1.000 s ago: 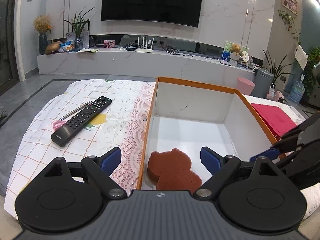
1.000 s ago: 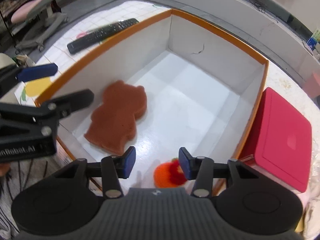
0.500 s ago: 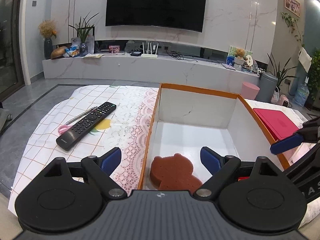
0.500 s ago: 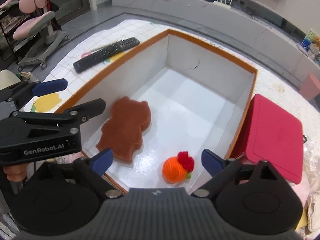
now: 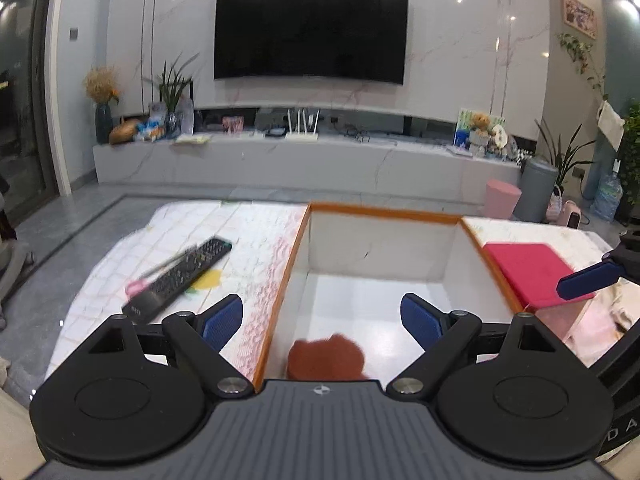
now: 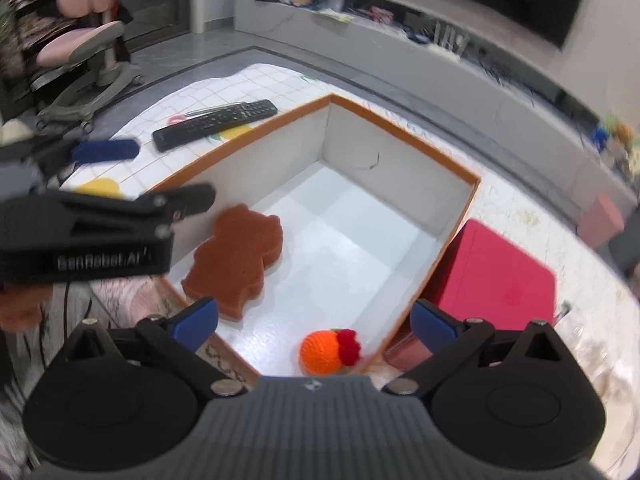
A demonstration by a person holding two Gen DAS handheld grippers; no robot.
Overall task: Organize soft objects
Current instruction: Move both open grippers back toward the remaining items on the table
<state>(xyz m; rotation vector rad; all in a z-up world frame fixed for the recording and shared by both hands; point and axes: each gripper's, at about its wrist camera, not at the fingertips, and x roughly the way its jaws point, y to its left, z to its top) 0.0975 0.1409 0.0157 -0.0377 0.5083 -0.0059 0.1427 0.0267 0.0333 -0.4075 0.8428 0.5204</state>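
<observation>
the right gripper (image 6: pixel 314 320) hangs above the near corner of the orange-rimmed box (image 6: pixel 404 136), its blue fingers (image 6: pixel 196 320) spread as wide as they go and nothing between them. a second ago those fingers were half closed low over the crocheted orange ball (image 6: pixel 324 350); they have just been opening, and the ball now lies alone on the white floor of the box, close to the near wall and the right-hand side. the brown bear-shaped sponge (image 6: pixel 236 260) rests flat on the same floor against the left wall, well apart from the ball. the left gripper (image 5: pixel 322 318) is also held over the box edge, fingers apart and empty, with only the sponge's top (image 5: pixel 326 360) showing beneath it. both views show more of the room and less of the box interior than a second ago, so both hands appear to be drawing up and away. that reads as a finished drop: two soft things are inside the box. on the checked cloth of the tabletop (image 5: pixel 256 232) the black remote (image 6: pixel 216 124) stays outside the box, and a red lidded case (image 6: pixel 496 276) sits just beside the box's right wall. whether more soft items wait to be gathered cannot be told from these views; pale fabric at the right edge of the left wrist view is too blurred to name.
</observation>
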